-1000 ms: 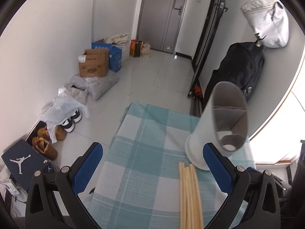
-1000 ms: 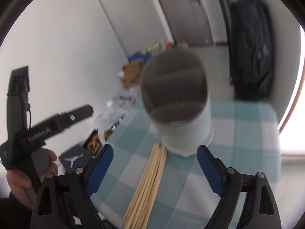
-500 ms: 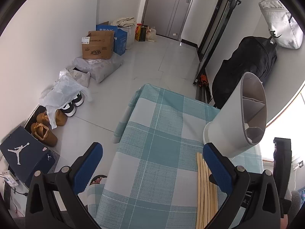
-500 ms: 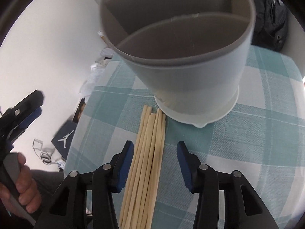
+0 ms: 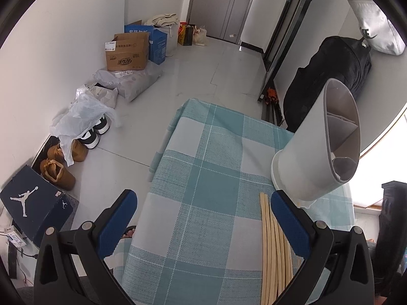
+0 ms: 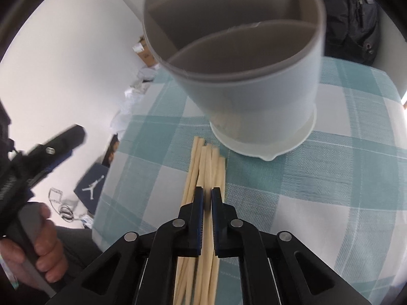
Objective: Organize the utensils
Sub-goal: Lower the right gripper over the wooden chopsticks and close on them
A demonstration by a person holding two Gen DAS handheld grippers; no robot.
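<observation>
Chopsticks [image 6: 206, 167]: a loose bundle of pale sticks, flat on the counter [image 6: 330, 178], running from 6 toward 12 o'clock in the right wrist view, far tips just short of the holder's base. One stick clamped between the jaws of the right gripper [image 6: 206, 195]: pads drawn in to a sliver, pressing on that stick alone, the rest lying to either side and beneath.

Holder [image 6: 254, 96]: white, round, grey inside, upright on the counter at 12 o'clock from the bundle, split by partitions into compartments. Cannot tell whether the nearest tips touch its foot.

In the left wrist view, same bundle [image 5: 273, 249] at 5 o'clock, partly hidden behind the right-hand finger of the left gripper [image 5: 202, 198]; holder [image 5: 310, 157] at 3 o'clock. Left jaws spread wide, nothing between them but the teal-and-white checked cloth [image 5: 203, 178] covering the counter.

Seen from the right wrist, left gripper [image 6: 58, 142] off the counter's edge at 9 o'clock, its handle wrapped by a hand [image 6: 43, 249] at 8 o'clock.

Farther out on the floor: cardboard box [image 5: 127, 53] at 11 o'clock, shoes [image 5: 61, 167] under a plastic bag at 9 o'clock, dark shoebox [image 5: 33, 203] at 8 o'clock. Black backpack [image 5: 330, 76] against the wall at 2 o'clock, grey door [image 5: 223, 5] at 12.
</observation>
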